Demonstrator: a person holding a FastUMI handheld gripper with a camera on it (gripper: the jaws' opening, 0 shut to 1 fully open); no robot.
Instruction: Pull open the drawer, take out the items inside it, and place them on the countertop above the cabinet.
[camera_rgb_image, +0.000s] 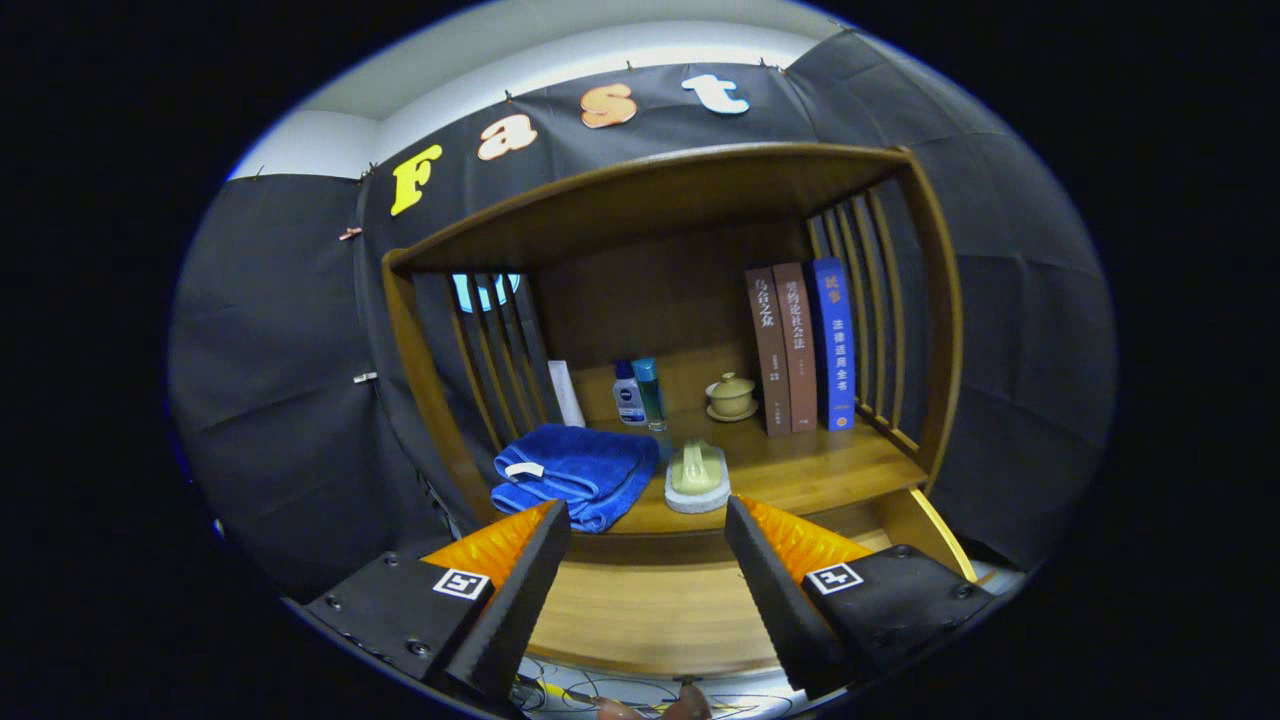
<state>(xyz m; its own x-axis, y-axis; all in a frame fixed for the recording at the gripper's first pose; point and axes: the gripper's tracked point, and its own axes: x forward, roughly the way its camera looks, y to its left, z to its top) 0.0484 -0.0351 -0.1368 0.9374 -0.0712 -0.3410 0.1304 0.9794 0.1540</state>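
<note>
My claw (648, 520) is spread wide and holds nothing, level over the open drawer (650, 600), whose floor looks bare. The blue towel (575, 470) and soap dish (697, 478) lie just ahead of my fingertips on the desk (both seemingly already placed), side by side.

hand-held gripper (648, 520), fingers spread wide with nothing between them, above the open drawer (650, 605). just ahead, a blue towel (575, 470) and a soap dish (697, 478) block the bench (820, 465) front edge. bare bench lies right of the dish; bottles (640, 393), a lidded cup (732, 396) and books (800, 345) line the back.
</note>
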